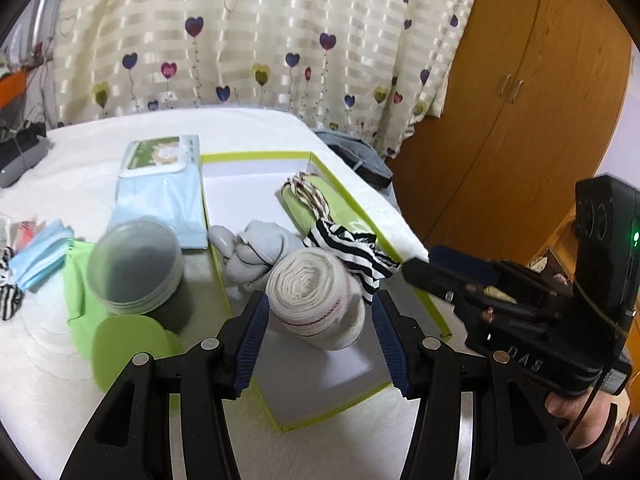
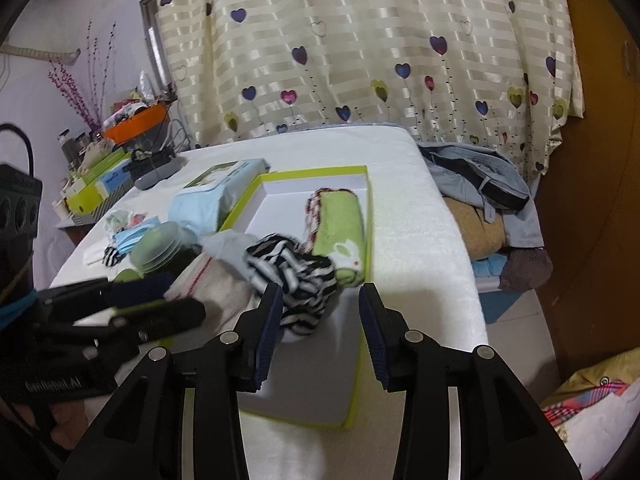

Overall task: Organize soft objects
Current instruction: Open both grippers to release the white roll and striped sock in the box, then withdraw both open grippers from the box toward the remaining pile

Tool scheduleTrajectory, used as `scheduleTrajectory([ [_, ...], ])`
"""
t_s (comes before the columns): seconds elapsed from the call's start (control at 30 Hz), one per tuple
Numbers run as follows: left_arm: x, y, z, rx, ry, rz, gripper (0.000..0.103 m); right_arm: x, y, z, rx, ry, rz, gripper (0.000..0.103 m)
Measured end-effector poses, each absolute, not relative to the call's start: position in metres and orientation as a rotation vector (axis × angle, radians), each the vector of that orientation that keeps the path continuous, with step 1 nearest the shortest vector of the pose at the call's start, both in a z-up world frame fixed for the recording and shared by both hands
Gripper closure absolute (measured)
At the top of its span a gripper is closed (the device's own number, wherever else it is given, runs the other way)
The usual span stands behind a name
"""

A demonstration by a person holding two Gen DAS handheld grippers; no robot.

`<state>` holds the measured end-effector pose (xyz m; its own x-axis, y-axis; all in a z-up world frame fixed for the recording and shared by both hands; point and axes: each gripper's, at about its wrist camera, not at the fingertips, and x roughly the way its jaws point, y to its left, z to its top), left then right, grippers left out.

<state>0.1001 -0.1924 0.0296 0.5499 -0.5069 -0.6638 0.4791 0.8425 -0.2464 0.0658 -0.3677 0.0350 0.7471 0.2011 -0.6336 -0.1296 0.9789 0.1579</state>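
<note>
A white box with a lime-green rim lies open on the white table. Inside it are a rolled green towel, a grey sock and a black-and-white striped sock. My left gripper is shut on a rolled white cloth with thin red stripes, held over the box's near part. My right gripper stands open just behind the striped sock, which lies by its left finger, not pinched.
Left of the box are a pale blue wipes pack, a clear lidded jar, blue face masks and a green cloth. A pile of clothes sits past the table's right edge. A wooden wardrobe stands behind.
</note>
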Motion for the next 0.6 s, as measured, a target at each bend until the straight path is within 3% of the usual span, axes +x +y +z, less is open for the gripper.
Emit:
scheduleTrajectory([
  [0.2,0.090,-0.174,0.045,-0.044,0.748,-0.545,0.051,0.057,-0.339,0.028,0.051,0.738,0.256,0.062],
  [0.33,0.084,-0.160,0.049,-0.052,0.732,-0.517,0.051,0.059,-0.309,0.019,-0.008,0.773,0.312,0.071],
  [0.6,0.084,-0.133,0.050,-0.083,0.726,-0.463,0.051,0.087,-0.291,0.006,-0.085,0.800,0.252,0.074],
])
